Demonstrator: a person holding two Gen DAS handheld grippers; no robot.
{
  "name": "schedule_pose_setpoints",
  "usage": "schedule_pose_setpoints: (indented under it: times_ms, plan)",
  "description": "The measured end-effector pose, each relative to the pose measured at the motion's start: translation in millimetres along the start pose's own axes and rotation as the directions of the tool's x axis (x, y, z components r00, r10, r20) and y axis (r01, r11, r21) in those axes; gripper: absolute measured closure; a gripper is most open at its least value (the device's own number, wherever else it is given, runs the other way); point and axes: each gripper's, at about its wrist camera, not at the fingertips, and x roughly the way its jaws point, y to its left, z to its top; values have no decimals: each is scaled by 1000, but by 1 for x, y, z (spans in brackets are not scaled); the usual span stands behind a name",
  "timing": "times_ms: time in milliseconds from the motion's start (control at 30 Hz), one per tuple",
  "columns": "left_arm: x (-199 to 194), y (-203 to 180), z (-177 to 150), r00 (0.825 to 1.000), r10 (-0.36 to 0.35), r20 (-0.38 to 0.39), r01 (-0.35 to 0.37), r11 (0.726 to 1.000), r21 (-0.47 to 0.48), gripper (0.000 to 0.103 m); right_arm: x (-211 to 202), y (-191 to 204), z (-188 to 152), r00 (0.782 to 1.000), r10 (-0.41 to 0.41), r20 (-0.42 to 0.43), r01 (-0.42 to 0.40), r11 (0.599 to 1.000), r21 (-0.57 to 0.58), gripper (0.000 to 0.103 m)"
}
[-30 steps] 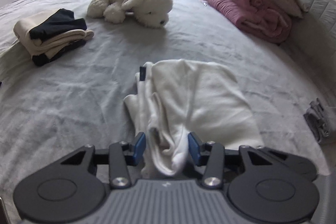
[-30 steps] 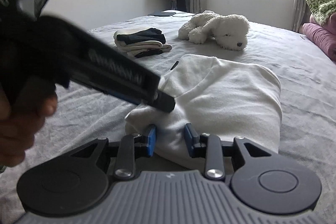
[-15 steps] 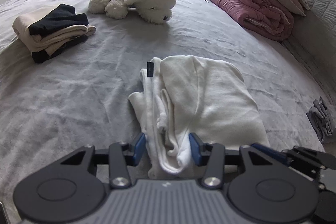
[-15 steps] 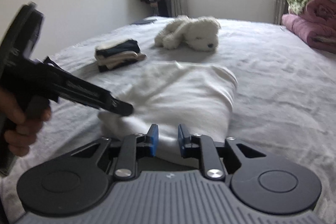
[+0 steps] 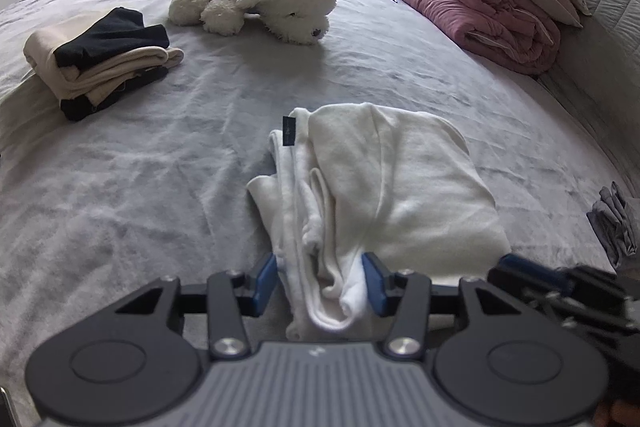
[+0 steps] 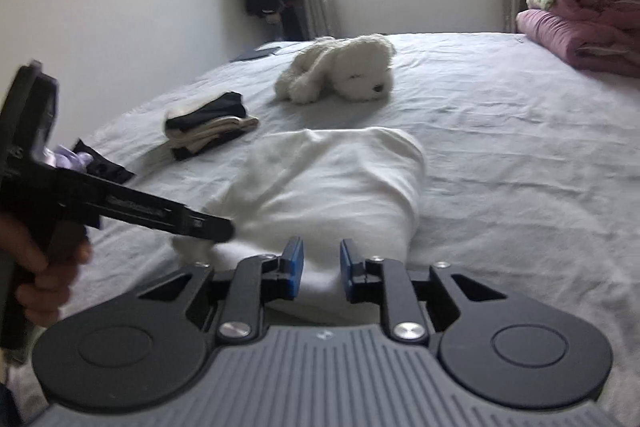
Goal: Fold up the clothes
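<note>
A white garment (image 5: 400,183) lies folded lengthwise on the grey bed (image 5: 140,195). Its bunched near end fills the gap between the blue pads of my left gripper (image 5: 320,285), which is shut on this thick wad with the jaws still wide apart. In the right wrist view the same garment (image 6: 332,179) stretches away from me. My right gripper (image 6: 321,273) is shut on its near edge with a narrow gap. The left gripper (image 6: 216,227) shows at the cloth's left corner, held by a hand (image 6: 44,275).
A stack of folded beige and black clothes (image 5: 96,59) sits at the far left. A white plush dog (image 5: 264,3) lies behind it. Pink blankets topped with a green patterned cloth (image 5: 492,7) are piled at the right. Grey fabric (image 5: 616,227) lies at the right edge.
The right gripper's jaws have narrowed on the garment's near edge and its view has risen. The left gripper keeps the same grip and has tilted a little.
</note>
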Motion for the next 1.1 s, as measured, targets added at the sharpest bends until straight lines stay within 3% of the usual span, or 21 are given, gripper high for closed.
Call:
schedule_pose_setpoints:
  times_ms: [300, 467, 867, 933, 1000, 1100]
  plan:
    - [2, 0, 0, 1000, 3, -2, -3, 1000, 6, 53, 7, -14, 0, 999, 35, -14, -34, 998, 50, 86]
    - [2, -2, -1, 1000, 12, -2, -11, 1000, 12, 52, 7, -28, 9, 998, 61, 27, -65, 986, 154, 85]
    - [3, -3, -1, 1000, 17, -7, -16, 1000, 17, 51, 57, -45, 40, 1000, 8, 22, -11, 991, 135, 85]
    - [3, -4, -1, 1000, 19, -8, -19, 1000, 21, 50, 63, -47, 46, 999, -32, 32, 28, 991, 129, 73]
    - [3, -3, -1, 1000, 18, -8, -18, 1000, 21, 50, 72, -53, 51, 998, -62, 21, 58, 989, 136, 72]
    - [4, -2, 0, 1000, 13, -10, -13, 1000, 15, 50, 87, -62, 52, 999, -37, -11, 38, 988, 150, 72]
